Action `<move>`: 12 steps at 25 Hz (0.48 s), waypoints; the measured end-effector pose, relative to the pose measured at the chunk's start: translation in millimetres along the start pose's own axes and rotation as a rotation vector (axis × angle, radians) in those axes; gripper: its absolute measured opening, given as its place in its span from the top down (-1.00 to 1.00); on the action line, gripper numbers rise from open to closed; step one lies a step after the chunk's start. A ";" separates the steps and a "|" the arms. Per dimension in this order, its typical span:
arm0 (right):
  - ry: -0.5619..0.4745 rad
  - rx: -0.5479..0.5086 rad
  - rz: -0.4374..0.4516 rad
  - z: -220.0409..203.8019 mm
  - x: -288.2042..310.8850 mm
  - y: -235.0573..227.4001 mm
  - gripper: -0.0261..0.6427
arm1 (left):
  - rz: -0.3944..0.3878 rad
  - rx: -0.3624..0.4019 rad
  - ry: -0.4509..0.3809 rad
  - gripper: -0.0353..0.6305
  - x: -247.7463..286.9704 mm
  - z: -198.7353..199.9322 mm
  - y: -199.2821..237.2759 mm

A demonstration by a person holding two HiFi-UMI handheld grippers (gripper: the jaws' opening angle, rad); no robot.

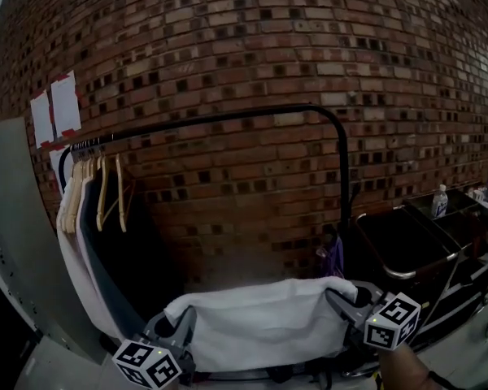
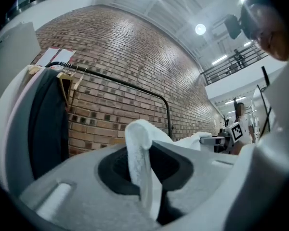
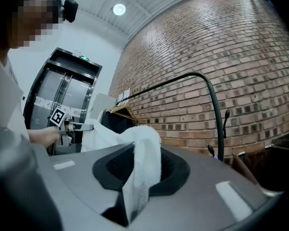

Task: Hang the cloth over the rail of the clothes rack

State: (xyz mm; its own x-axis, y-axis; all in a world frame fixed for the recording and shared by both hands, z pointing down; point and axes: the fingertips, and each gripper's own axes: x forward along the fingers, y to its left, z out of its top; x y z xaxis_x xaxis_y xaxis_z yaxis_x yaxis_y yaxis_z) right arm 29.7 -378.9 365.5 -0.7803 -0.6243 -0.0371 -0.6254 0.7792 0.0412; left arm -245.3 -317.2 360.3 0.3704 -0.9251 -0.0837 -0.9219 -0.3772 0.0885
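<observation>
A white cloth (image 1: pixel 260 319) is stretched flat between my two grippers, low in the head view and below the rack's black rail (image 1: pixel 220 119). My left gripper (image 1: pixel 179 319) is shut on the cloth's left corner. The right gripper (image 1: pixel 342 303) is shut on its right corner. In the left gripper view a fold of the cloth (image 2: pixel 139 162) stands pinched in the jaws, with the rail (image 2: pixel 120 83) ahead against the brick wall. The right gripper view shows the same pinch on the cloth (image 3: pixel 144 167), and the rail (image 3: pixel 183 78) curves down on the right.
Wooden hangers (image 1: pixel 110 189) and a white and a dark garment (image 1: pixel 85 242) fill the rail's left end. A black cart (image 1: pixel 407 250) with a bottle (image 1: pixel 440 201) stands at the right. A grey panel (image 1: pixel 16 234) stands at the left. Lift doors (image 3: pixel 62 105) lie beyond.
</observation>
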 end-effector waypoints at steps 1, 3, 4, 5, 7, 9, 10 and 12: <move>-0.006 0.001 0.001 0.8 7.3 -11.1 0.72 | 0.003 0.004 -0.005 0.75 11.5 2.2 4.3; -0.014 -0.003 0.005 3.8 22.3 -31.0 0.72 | 0.011 0.009 -0.014 0.75 33.1 7.3 11.1; -0.016 -0.008 0.007 5.5 28.6 -39.4 0.72 | 0.015 0.011 -0.018 0.75 42.6 9.1 13.3; -0.017 -0.016 0.007 7.5 33.7 -47.1 0.72 | 0.016 0.014 -0.021 0.75 51.3 10.1 15.1; -0.022 -0.037 0.004 12.4 41.5 -61.4 0.73 | 0.014 0.019 -0.027 0.75 65.9 11.3 18.4; -0.032 -0.063 -0.004 19.7 48.5 -73.5 0.72 | 0.009 0.025 -0.031 0.75 77.6 14.8 22.2; -0.040 -0.078 -0.011 25.0 52.0 -78.3 0.73 | 0.006 0.031 -0.034 0.75 82.9 18.5 24.3; -0.057 -0.106 -0.021 37.7 59.5 -85.1 0.72 | 0.002 0.051 -0.044 0.75 92.3 28.5 29.7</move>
State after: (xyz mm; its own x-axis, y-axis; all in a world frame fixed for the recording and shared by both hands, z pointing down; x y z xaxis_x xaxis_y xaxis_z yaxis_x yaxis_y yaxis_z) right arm 36.6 -480.2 322.1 -0.7672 -0.6343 -0.0953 -0.6411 0.7536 0.1453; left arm -241.7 -412.6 326.9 0.3646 -0.9224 -0.1276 -0.9275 -0.3719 0.0382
